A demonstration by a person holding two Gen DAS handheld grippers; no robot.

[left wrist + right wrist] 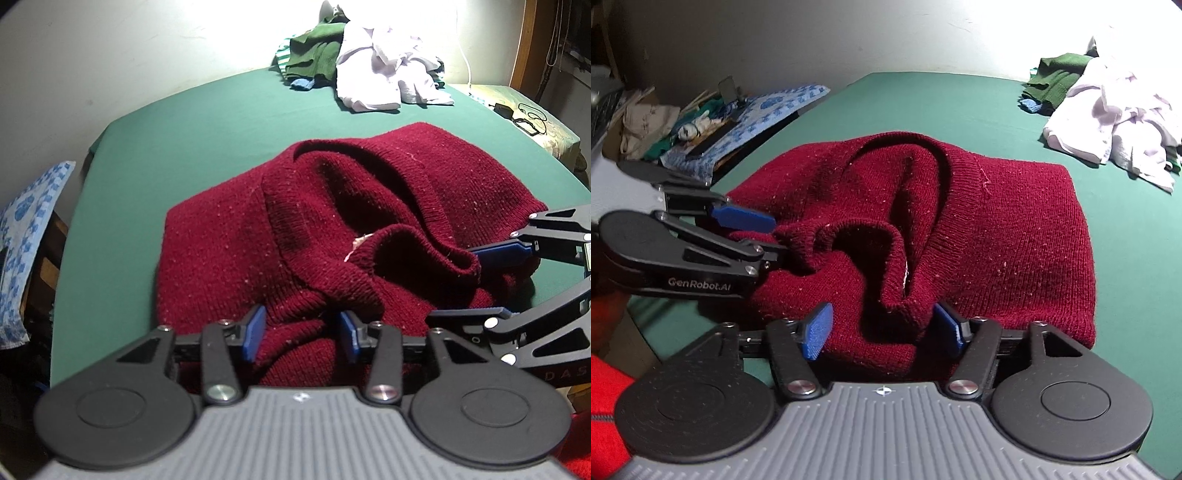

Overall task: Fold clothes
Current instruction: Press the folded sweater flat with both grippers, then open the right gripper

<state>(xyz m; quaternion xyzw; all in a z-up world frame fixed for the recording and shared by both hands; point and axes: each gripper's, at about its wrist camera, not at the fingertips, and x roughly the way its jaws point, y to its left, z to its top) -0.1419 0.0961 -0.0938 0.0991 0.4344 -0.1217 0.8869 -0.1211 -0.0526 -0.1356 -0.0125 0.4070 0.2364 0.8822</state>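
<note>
Dark red sweater point(332, 221) lies bunched on the green table cover point(184, 147), near edge, collar folds rumpled. Left gripper point(302, 332) straddles a knit fold, jaws parted, pads point(255, 328) not pressing. Right gripper point(882, 328) likewise released, cloth between its pads point(818, 328). Heap of clothes point(369, 62) at the far side.
</note>
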